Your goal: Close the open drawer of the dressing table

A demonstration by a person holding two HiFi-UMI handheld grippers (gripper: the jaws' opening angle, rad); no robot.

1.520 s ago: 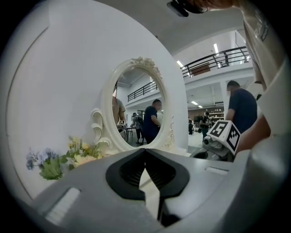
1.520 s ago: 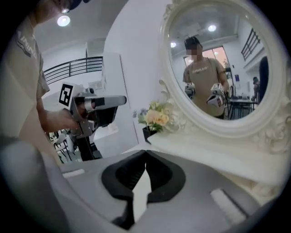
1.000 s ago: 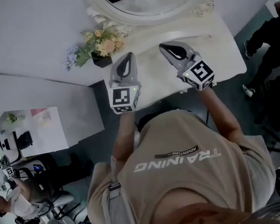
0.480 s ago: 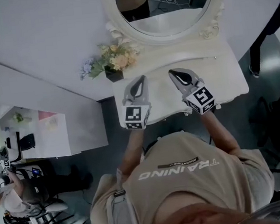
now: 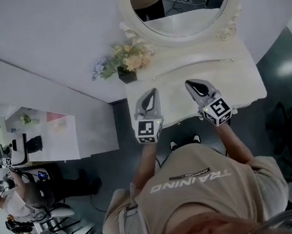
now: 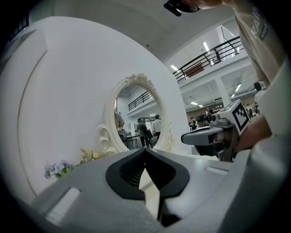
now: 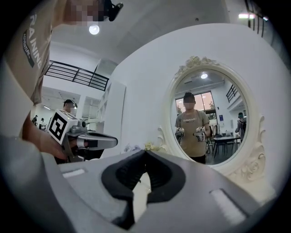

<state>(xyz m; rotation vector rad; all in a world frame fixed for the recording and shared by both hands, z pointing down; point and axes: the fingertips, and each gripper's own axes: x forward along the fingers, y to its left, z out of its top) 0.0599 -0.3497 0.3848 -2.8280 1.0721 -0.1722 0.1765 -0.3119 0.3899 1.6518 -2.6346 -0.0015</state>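
No drawer juts from the near edge of the one dressing table (image 5: 245, 77), so I judge it pushed in or hidden under the top. Any next move would be a push on its front toward the far wall. Two grippers hover over the top, the left gripper (image 5: 151, 95) and the right gripper (image 5: 193, 85), both pinched closed and empty; beyond stand one mirror (image 5: 181, 6) and, far left, one bunch of flowers (image 5: 127, 61).

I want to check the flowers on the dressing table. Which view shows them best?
The head view: the flowers show whole from above, beside the mirror. The left gripper view shows them small at its left; the right gripper view shows only a sliver above its jaws.
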